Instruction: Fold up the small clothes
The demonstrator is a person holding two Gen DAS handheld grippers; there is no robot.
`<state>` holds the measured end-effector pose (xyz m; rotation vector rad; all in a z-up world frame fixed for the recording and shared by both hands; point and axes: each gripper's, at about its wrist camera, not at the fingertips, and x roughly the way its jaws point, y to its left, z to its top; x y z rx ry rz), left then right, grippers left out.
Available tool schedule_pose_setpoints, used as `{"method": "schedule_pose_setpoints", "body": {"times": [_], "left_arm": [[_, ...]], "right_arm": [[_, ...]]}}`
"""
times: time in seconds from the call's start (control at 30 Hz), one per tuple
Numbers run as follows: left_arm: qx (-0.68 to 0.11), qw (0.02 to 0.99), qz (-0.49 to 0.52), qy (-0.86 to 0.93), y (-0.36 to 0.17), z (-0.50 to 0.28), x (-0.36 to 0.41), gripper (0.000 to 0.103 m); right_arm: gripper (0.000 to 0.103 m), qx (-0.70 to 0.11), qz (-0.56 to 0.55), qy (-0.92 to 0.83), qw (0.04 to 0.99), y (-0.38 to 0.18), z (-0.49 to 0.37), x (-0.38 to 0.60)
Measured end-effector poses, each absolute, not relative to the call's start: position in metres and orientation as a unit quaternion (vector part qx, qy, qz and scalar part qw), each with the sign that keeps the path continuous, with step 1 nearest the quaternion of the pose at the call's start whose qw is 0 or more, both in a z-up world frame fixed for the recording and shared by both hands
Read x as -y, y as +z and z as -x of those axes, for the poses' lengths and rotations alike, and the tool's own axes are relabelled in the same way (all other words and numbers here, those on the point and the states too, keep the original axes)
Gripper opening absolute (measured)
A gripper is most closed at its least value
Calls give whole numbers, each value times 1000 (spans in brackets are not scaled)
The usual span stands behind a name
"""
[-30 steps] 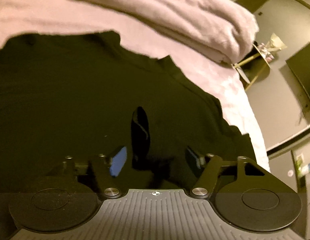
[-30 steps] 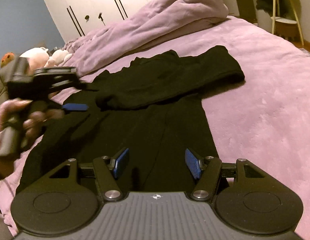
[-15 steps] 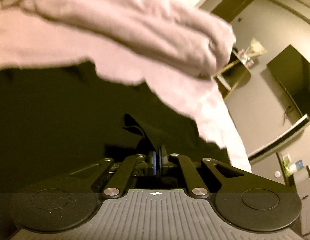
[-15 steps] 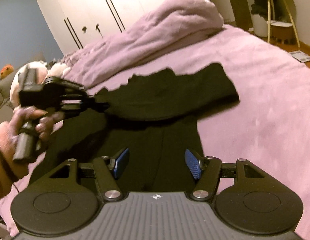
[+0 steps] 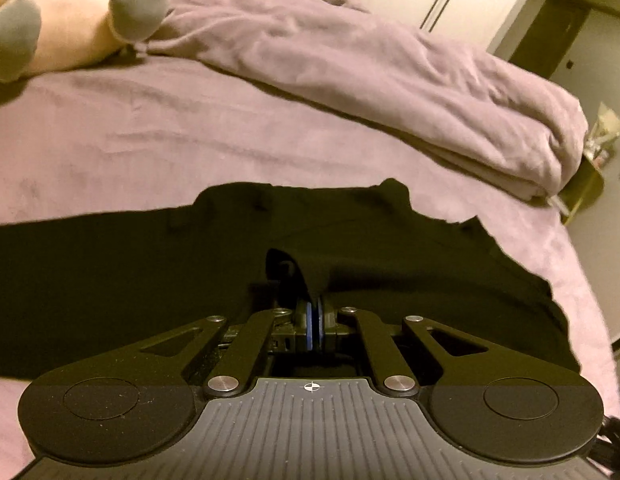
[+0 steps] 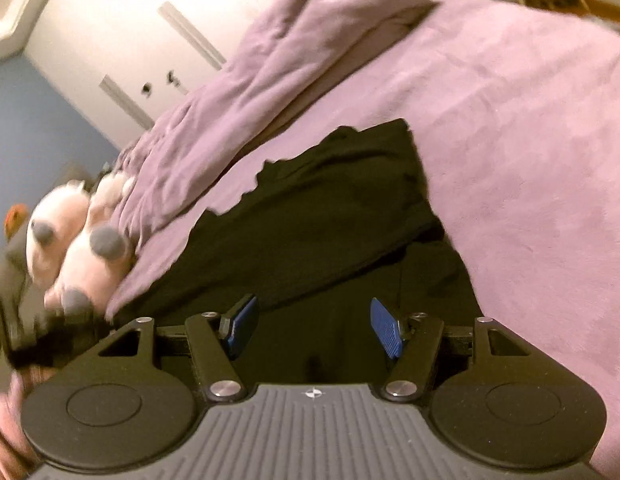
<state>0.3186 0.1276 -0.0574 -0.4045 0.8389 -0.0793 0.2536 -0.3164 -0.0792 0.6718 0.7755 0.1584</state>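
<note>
A black garment [image 5: 150, 272] lies spread on the purple bed; it also shows in the right wrist view [image 6: 329, 216], partly folded over itself. My left gripper [image 5: 313, 320] is shut, pinching a raised fold of the black garment between its blue pads. My right gripper [image 6: 311, 326] is open and empty, hovering low over the garment's near part. The left gripper and the hand holding it show blurred at the left edge of the right wrist view [image 6: 26, 332].
A bunched purple duvet [image 5: 369, 64] lies along the far side of the bed. A pink plush toy [image 5: 62, 12] sits at the head end, also in the right wrist view [image 6: 74, 240]. White wardrobe doors [image 6: 150, 40] stand behind. The bed edge [image 5: 589, 280] drops at right.
My left gripper closed on a fold of the garment and drew back and up, so more bed and the plush toy show. My right gripper stayed open, tilted and moved lower.
</note>
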Motion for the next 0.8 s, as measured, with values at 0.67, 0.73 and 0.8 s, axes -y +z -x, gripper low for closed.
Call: {"method": "schedule_pose_setpoints", "body": {"times": [0.67,0.73,0.8], "left_arm": [[-470,821,320,-53,-70,-337,-169,4],[-473,818,321,-56,-74,-337,-170,4],[-468,814,339,-60,-73,-337,-173,4]], "right_arm": [[10,-342,-412,-26,844,-109,-284,350],[9,-344,-390,-28,854,-107,-284,348],[9,-338,-373,-30,863,-102,-283,346]]}}
